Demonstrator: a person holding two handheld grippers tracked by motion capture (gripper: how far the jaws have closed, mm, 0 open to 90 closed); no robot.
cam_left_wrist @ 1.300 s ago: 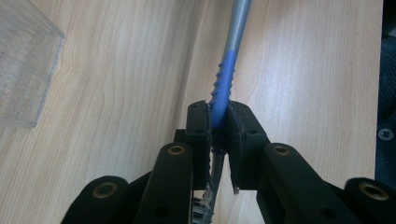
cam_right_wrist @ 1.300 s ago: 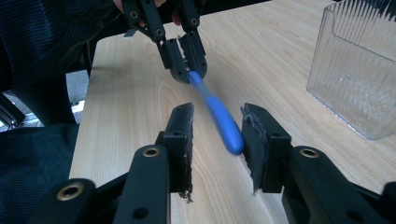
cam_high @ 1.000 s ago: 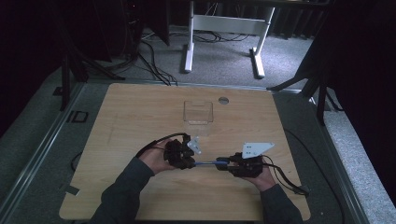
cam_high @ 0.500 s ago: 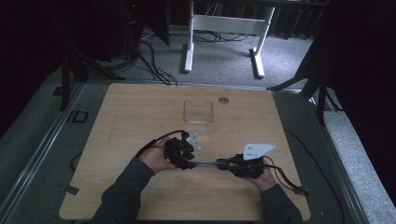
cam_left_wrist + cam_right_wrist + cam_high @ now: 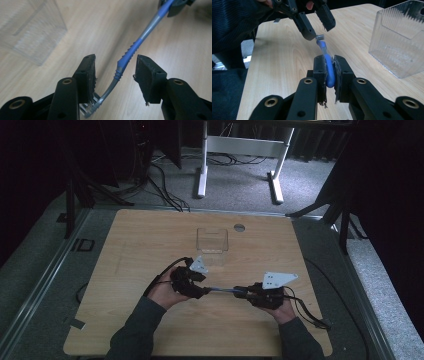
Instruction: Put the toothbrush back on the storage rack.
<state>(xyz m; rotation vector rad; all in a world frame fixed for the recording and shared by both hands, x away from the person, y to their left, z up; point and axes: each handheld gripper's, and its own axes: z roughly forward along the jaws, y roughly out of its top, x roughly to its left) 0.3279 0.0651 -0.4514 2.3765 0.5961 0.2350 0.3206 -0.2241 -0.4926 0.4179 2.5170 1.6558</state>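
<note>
High view: both grippers meet above the near half of the wooden table (image 5: 150, 245), joined by a blue and grey toothbrush (image 5: 222, 290) held level between them. Right gripper (image 5: 329, 71): jaws clenched on the blue handle end. Left gripper (image 5: 116, 75): jaws have just been opening and stand released, the toothbrush neck passing between them untouched, its bristled head beside one pad. A clear plastic box (image 5: 212, 241) stands just beyond, toward the table's far edge.
</note>
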